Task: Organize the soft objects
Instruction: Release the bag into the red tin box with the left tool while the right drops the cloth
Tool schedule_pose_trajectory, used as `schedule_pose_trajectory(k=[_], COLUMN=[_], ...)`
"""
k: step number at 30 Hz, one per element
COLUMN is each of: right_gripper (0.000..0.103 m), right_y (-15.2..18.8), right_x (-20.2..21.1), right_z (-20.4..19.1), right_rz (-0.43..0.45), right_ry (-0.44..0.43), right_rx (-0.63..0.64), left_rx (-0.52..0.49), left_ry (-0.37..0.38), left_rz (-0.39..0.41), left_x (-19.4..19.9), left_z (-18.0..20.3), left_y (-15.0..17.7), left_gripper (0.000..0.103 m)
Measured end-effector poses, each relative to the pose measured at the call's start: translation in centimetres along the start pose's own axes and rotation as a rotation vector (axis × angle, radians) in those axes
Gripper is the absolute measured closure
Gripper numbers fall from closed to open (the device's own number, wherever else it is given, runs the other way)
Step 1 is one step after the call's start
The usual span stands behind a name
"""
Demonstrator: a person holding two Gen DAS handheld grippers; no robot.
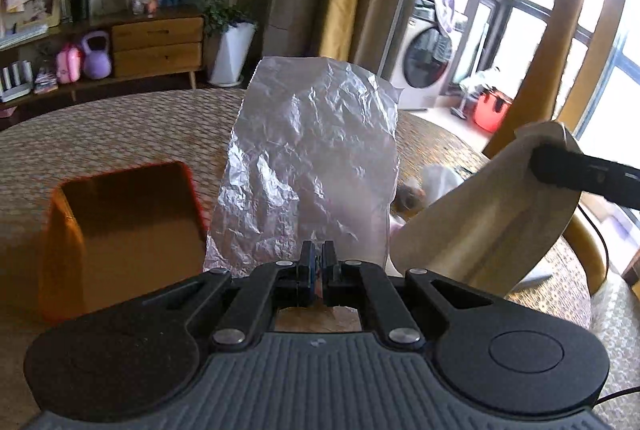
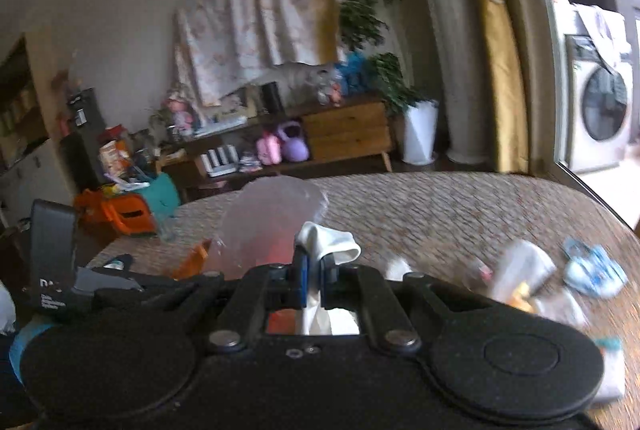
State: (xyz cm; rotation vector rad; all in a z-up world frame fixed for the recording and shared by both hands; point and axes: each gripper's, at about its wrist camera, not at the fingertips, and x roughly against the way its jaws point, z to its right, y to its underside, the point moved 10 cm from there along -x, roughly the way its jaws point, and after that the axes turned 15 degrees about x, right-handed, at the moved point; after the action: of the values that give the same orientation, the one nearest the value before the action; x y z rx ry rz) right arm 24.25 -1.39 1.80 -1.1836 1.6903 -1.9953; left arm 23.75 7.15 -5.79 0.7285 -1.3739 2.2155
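We cannot identify the motion-blurred items (image 2: 520,278) on the table's right side. The crinkled plastic bag (image 1: 308,166) hides the table behind it, and the right gripper (image 1: 588,176) runs off the frame edge.

- The left gripper (image 1: 319,254) is seen as a matte black linkage body over a dark grey base ribbed with fine parallel grooves.
- Two narrow black fingers, lined blue on the inner faces, are shown at its front.
- Four silver round pins are set at the linkage joints, and a raised circular disc is moulded into the right lobe.
- A thin black cable is seen at the lower right edge.
- The right gripper (image 2: 314,262) is built alike: speckled black lobes, silver pins, blue-lined fingers (image 2: 301,266), and two small screws at the centre.
- In the left wrist view its finger appears as a black bar with faint pale lettering, too small to be read.
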Motion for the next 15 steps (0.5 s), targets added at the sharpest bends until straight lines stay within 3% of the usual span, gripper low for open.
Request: schedule_pose_trajectory(k=[9,15], right_gripper=[0.097,0.097], right_y=[-5.4,-7.5], right_x=[-5.7,-9.0], right_z=[-5.2,-8.3], right_rz=[0.032,0.046], right_ry=[-0.083,-0.122], right_rx=[0.095,0.13], left_rx=[0.03,0.073], left_ry=[-0.071,-0.135], left_rz=[0.045,0.038], left_x=[1.6,0.6], left_z=[-5.8,-10.4], left_y=[-4.1,-5.5], left_gripper=[0.1,0.1])
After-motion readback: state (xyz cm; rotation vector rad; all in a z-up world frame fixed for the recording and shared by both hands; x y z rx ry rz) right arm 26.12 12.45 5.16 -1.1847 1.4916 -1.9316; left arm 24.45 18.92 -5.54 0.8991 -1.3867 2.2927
